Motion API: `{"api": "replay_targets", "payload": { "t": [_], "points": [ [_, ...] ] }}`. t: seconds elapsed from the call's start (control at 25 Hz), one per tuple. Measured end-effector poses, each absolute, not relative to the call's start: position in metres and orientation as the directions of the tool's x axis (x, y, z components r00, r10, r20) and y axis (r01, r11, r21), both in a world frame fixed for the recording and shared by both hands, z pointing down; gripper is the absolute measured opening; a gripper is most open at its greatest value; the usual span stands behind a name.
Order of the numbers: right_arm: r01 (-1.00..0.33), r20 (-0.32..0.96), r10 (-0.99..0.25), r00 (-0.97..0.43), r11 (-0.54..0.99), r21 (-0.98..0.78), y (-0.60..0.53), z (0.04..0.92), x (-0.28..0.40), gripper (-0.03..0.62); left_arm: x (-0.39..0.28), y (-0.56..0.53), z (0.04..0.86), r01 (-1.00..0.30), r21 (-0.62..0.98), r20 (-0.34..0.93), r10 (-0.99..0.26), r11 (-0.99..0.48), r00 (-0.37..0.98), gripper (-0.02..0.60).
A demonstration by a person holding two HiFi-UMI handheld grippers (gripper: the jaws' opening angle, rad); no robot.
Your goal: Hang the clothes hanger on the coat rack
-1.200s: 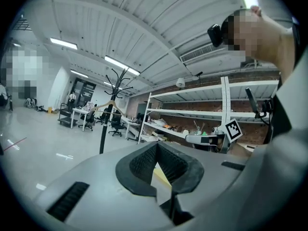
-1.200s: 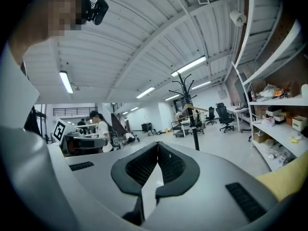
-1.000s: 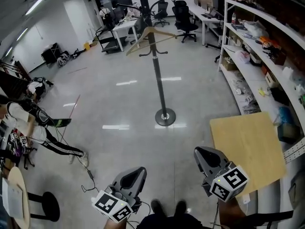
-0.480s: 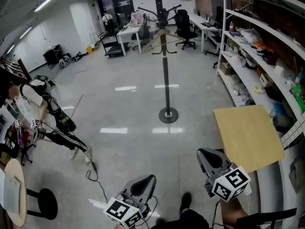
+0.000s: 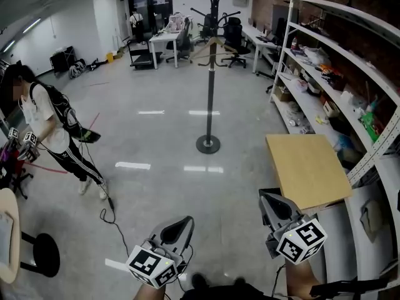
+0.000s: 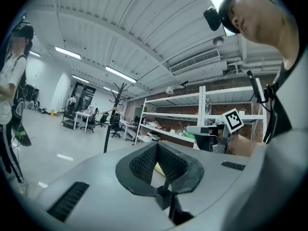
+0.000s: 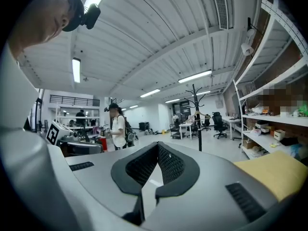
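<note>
A black coat rack (image 5: pixel 209 92) stands on the grey floor in the middle distance, on a round base (image 5: pixel 208 144). A wooden clothes hanger (image 5: pixel 213 43) hangs from it below the top hooks. Both grippers are low and near me, far from the rack. My left gripper (image 5: pixel 184 221) is shut and holds nothing. My right gripper (image 5: pixel 265 198) is likewise shut and empty. The rack (image 6: pixel 108 129) appears small beyond the left gripper (image 6: pixel 157 144), and the rack (image 7: pixel 199 124) shows again beyond the right gripper (image 7: pixel 158 144).
A light wooden tabletop (image 5: pixel 305 169) lies just ahead of my right gripper. Cluttered white shelves (image 5: pixel 337 74) run along the right wall. A person (image 5: pixel 49 124) stands at the left, with a cable (image 5: pixel 107 210) on the floor nearby. Desks and office chairs (image 5: pixel 169 39) fill the back.
The hanger, tilted a second ago, now hangs nearly level on the rack. The person at the left has straightened up. Both grippers stay low and shut.
</note>
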State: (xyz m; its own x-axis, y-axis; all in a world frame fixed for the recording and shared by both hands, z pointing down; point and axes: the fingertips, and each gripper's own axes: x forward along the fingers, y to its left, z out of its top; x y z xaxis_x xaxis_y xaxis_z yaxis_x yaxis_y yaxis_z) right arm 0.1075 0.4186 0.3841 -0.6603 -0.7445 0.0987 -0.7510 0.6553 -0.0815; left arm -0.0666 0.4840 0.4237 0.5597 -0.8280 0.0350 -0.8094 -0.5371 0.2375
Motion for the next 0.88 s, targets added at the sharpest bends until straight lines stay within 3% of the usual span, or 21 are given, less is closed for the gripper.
{"api": "replay_targets", "payload": {
  "t": [0.6, 0.88],
  "points": [
    [-0.729, 0.048, -0.728, -0.684, 0.679, -0.091, 0.499, 0.377, 0.240, 0.005, 0.065, 0.552, 0.396, -0.818, 0.210, 0.061, -0.828, -0.535, 0.558, 0.000],
    [-0.752, 0.042, -0.752, -0.658, 0.654, -0.082, 0.512, 0.369, 0.247, 0.005, 0.083, 0.563, 0.399, -0.796, 0.221, 0.069, -0.805, -0.563, 0.589, 0.000]
  ]
}}
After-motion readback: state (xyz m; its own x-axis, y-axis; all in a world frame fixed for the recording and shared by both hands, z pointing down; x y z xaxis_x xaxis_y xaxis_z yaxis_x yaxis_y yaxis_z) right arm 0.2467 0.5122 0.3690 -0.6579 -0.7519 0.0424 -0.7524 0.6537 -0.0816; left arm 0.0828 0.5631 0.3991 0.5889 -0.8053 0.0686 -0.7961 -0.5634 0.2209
